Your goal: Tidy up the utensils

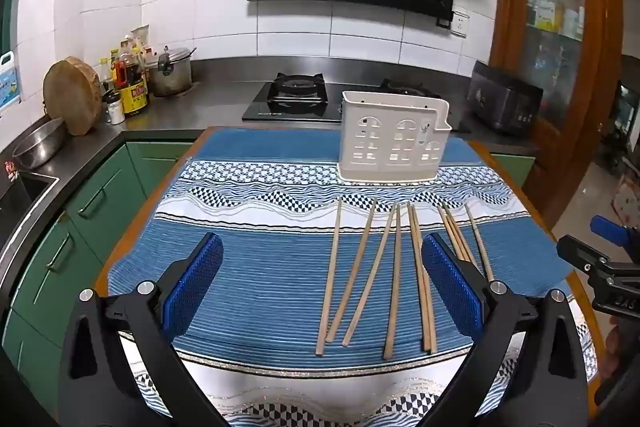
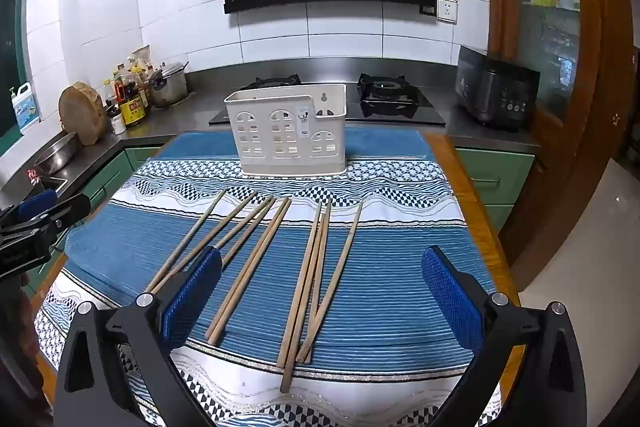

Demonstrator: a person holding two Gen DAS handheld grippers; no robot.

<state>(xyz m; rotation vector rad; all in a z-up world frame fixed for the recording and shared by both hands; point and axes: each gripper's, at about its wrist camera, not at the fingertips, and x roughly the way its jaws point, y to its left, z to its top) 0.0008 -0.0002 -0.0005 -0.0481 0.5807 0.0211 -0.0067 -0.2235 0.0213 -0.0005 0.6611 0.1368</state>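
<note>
Several wooden chopsticks (image 1: 370,273) lie loose on a blue and white patterned cloth (image 1: 260,267); they also show in the right wrist view (image 2: 304,279). A white plastic utensil holder (image 1: 394,143) stands upright and empty at the far side of the cloth, also in the right wrist view (image 2: 290,129). My left gripper (image 1: 322,283) is open and empty above the near left chopsticks. My right gripper (image 2: 322,291) is open and empty above the right-hand chopsticks. The right gripper shows at the edge of the left wrist view (image 1: 600,267).
Behind the table runs a steel counter with a gas hob (image 2: 394,95), a pot (image 1: 170,71), sauce bottles (image 1: 130,79), a round wooden board (image 1: 72,95) and a metal bowl (image 1: 40,143). A black appliance (image 2: 496,95) stands at the right. A wooden cabinet (image 1: 556,27) lies further right.
</note>
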